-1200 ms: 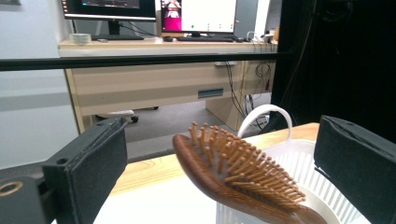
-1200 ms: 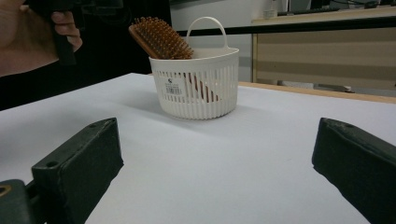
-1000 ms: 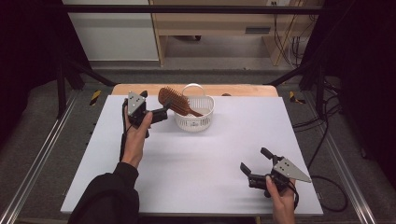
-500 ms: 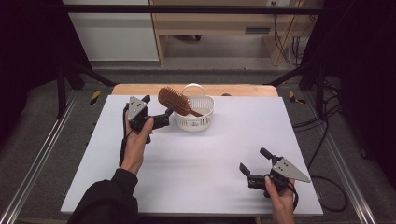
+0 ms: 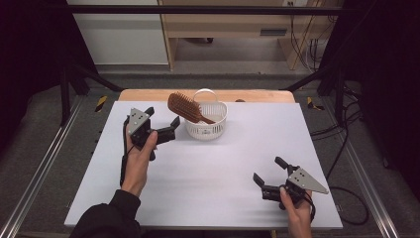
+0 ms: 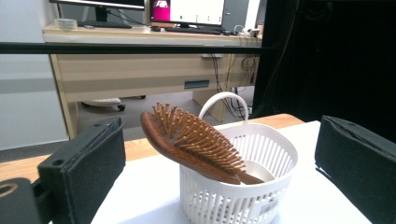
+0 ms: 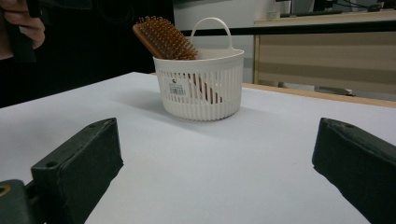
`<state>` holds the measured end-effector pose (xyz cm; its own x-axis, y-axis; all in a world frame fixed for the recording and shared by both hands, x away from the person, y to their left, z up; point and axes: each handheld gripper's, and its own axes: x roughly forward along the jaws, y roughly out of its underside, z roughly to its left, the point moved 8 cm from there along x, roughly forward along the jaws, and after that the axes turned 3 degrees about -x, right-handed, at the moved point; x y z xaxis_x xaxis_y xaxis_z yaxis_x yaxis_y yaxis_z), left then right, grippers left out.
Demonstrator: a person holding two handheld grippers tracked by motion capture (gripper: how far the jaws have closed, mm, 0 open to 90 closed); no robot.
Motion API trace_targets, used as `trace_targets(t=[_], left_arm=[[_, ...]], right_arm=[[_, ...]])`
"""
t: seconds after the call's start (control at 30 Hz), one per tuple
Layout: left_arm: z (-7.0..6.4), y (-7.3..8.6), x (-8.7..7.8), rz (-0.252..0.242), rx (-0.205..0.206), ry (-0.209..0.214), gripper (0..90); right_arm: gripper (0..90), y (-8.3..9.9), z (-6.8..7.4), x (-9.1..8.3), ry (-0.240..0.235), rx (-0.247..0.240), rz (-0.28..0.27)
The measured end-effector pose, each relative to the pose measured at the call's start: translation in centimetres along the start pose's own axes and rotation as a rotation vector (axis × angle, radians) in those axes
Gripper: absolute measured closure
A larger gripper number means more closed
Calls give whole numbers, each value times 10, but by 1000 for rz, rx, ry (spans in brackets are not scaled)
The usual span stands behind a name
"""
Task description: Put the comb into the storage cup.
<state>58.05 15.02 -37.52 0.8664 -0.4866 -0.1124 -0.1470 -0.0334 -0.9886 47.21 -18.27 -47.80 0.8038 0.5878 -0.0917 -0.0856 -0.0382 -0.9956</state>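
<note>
Two open grippers wait: the left gripper (image 5: 163,126) sits just beside the brush (image 5: 184,107) (its handle rests in the white basket (image 5: 214,130) on the desk (image 5: 208,173)), so letting go looks done, while the right gripper (image 5: 271,176) stays near the person.

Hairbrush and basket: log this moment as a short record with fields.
hairbrush: wooden, handle down inside the basket, bristled head leaning out over the rim
basket: white, slotted, upright near the far edge of the table
left gripper: open, beside the basket, holding nothing
right gripper: open, near the front edge, holding nothing
</note>
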Motion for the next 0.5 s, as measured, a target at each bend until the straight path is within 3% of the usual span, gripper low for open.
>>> trace_targets(t=[0.07, 0.37, 0.5], left_arm=[[-1, -2, -4, 4, 23, 7, 17], [4, -14, -24, -11, 9, 21, 15], [6, -20, -34, -16, 23, 22, 14]], right_arm=[[16, 0, 1, 0, -5, -2, 4], [17, 2, 5, 1, -24, 1, 20], [17, 2, 5, 1, -20, -3, 23]])
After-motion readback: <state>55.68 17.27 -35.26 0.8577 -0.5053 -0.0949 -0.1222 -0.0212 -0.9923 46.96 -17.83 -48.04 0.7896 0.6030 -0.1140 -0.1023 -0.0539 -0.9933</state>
